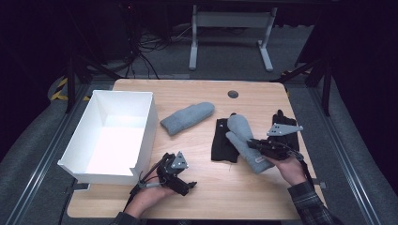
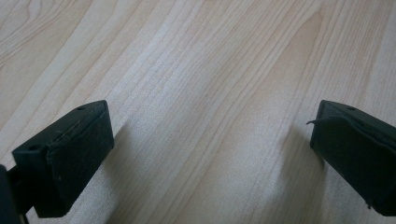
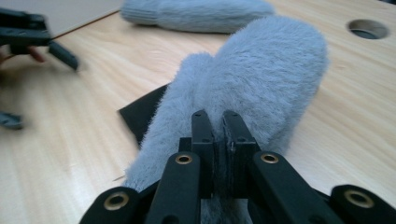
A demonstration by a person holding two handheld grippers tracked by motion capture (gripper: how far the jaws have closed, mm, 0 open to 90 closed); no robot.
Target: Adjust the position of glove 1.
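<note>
A fuzzy grey mitten lies right of the table's middle, partly on a black glove. My right gripper is shut on the mitten's cuff end; in the right gripper view the jaws pinch its grey pile. A second grey mitten lies alone at the table's centre, and appears far off in the right gripper view. My left gripper hovers near the front edge, open over bare wood, with nothing between its jaws.
A white open box stands at the left, close beside my left hand. Another black glove lies at the right edge behind my right gripper. A round cable hole sits near the far edge of the wooden table.
</note>
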